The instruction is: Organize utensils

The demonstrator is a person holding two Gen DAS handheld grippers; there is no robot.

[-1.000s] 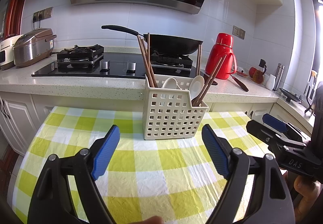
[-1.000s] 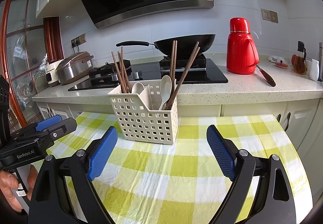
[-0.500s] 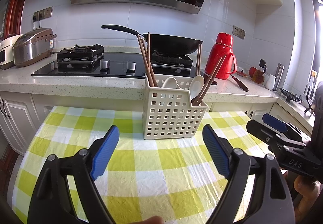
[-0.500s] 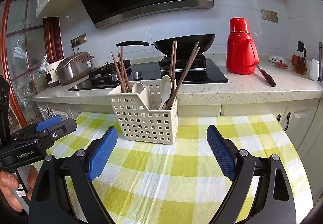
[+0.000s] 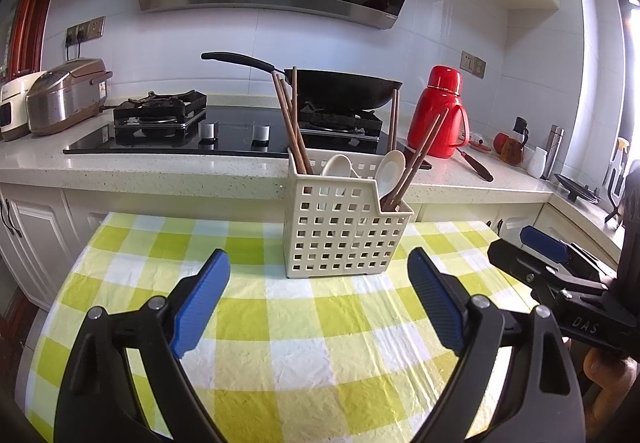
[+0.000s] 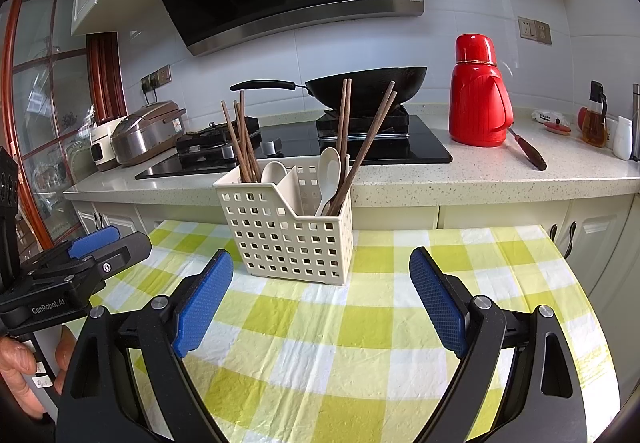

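Observation:
A cream perforated basket [image 5: 340,235] [image 6: 280,231] stands on the green-and-white checked tablecloth [image 5: 300,343] near its far edge. Brown chopsticks [image 5: 290,123] [image 6: 240,139] lean in its left compartment, with more chopsticks [image 6: 372,135] on the right. Two white spoons [image 5: 392,167] [image 6: 330,167] stick up among them. My left gripper [image 5: 317,267] hovers just in front of the basket; its jaws are opening with nothing between them. My right gripper [image 6: 320,263] is also open and empty, short of the basket. Each gripper shows at the edge of the other's view, held by a hand.
Behind the table runs a speckled counter [image 6: 480,179] with a black hob [image 5: 180,139], a wok [image 5: 340,91], a red thermos [image 6: 480,111], a red-handled knife [image 6: 528,153] and two rice cookers [image 5: 60,95]. White cabinet doors [image 6: 600,243] sit below, close to the table's far edge.
The left gripper's blue pads have spread slightly wider apart. Both hands, the basket and the utensils have stayed where they were.

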